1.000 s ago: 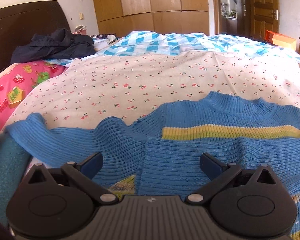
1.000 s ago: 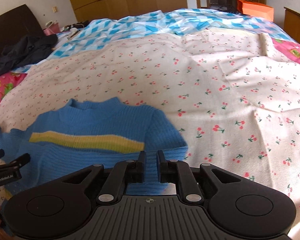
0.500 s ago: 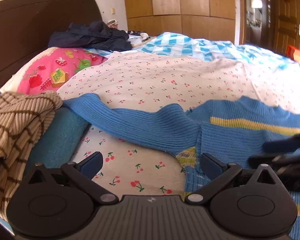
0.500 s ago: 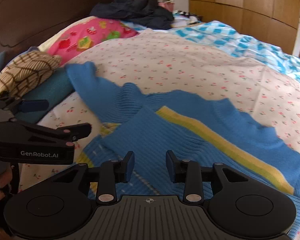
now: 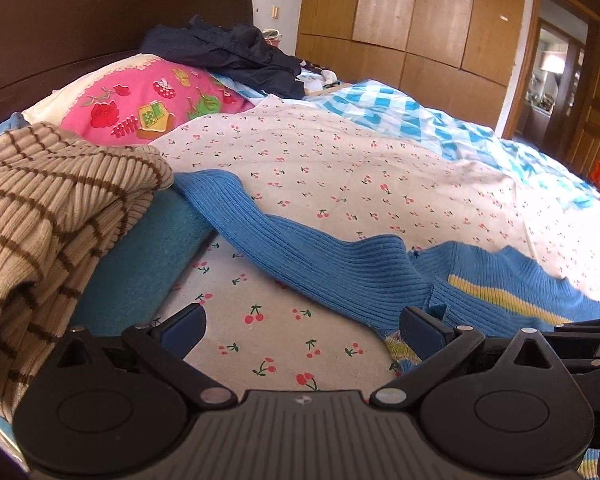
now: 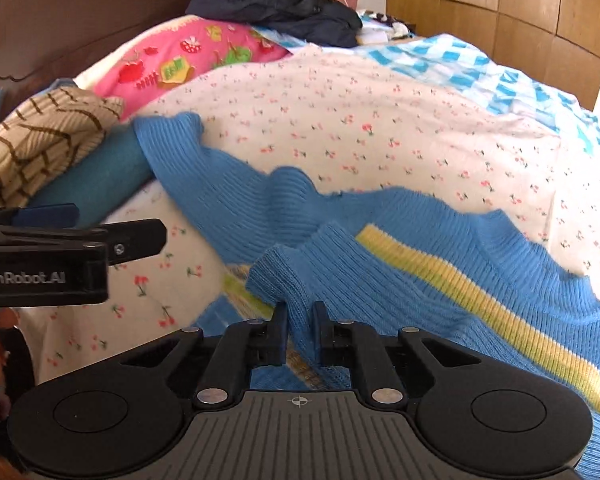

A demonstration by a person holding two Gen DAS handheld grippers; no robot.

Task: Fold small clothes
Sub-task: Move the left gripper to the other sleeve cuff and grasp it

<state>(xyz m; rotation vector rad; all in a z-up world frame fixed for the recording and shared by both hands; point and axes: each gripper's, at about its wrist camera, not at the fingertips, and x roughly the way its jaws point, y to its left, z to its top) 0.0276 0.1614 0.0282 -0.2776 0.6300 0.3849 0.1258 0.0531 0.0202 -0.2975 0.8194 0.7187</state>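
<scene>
Our right tool (image 6: 300, 330) is closing on a fold of the blue sweater (image 6: 380, 280), which has its right sleeve now folded across the body near the bed's front edge. Our left tool (image 5: 300, 332), now swung toward the headboard end, gapes wide and empty over the sheet, so the left sleeve (image 5: 260, 224) comes next.

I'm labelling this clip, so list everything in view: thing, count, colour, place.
sweater: one, blue with a yellow stripe, spread on the sheet, one sleeve stretched out toward the pile
cherry-print sheet: one, white, covering the bed
striped knit: one, beige and brown, left pile
teal fabric: one, under the knit
pink pillow: one, by the headboard
dark clothes: one heap, navy, behind the pillow
checked cover: one, blue and white, far side
left gripper: open, empty
right gripper: closing, sweater fold between its fingers
</scene>
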